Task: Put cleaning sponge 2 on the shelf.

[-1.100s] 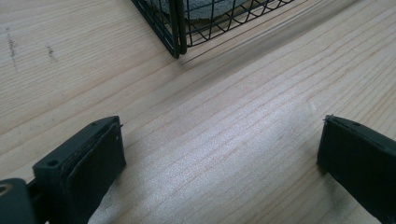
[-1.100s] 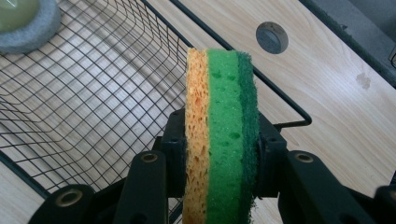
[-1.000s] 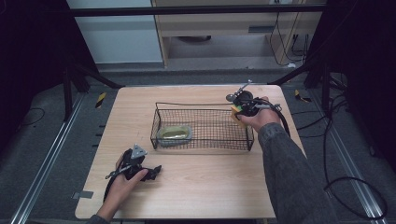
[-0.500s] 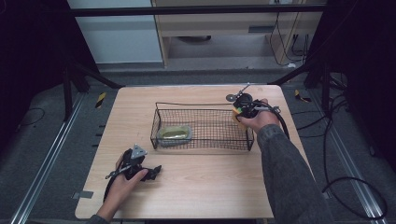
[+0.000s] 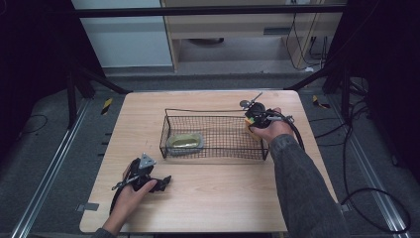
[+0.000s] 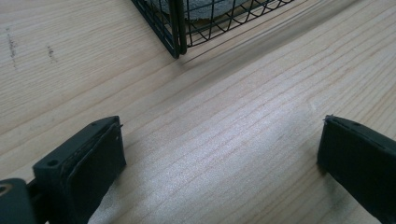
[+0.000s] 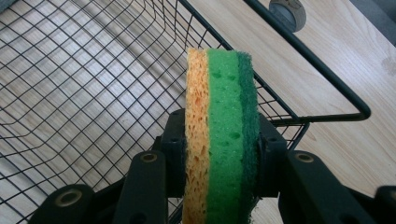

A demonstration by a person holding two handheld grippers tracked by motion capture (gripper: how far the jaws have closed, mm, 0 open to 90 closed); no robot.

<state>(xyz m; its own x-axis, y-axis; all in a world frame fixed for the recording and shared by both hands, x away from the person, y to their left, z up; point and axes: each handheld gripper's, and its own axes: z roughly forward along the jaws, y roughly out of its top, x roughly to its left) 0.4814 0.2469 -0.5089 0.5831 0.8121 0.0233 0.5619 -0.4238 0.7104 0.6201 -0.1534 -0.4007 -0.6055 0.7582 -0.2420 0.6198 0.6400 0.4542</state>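
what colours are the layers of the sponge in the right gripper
Orange, light green and dark green layers on the sponge; clearest in the right gripper view.

Overhead light even on table [image 5: 208, 198], surroundings fall to near black at sides. High view soft, low detail. Left gripper view: sharp wood grain, pale glare patch mid-frame (soft shadows under jaws). Right gripper view: sponge [image 7: 222, 135] crisp, basket [image 7: 84, 84] mesh slightly soft.

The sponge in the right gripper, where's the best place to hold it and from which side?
Judging by the current grip, across the flat faces: the right gripper clamps the sponge with one pad on its orange face, one on the dark green scourer, coming from its narrow end. The broad, soft faces suit the pads.
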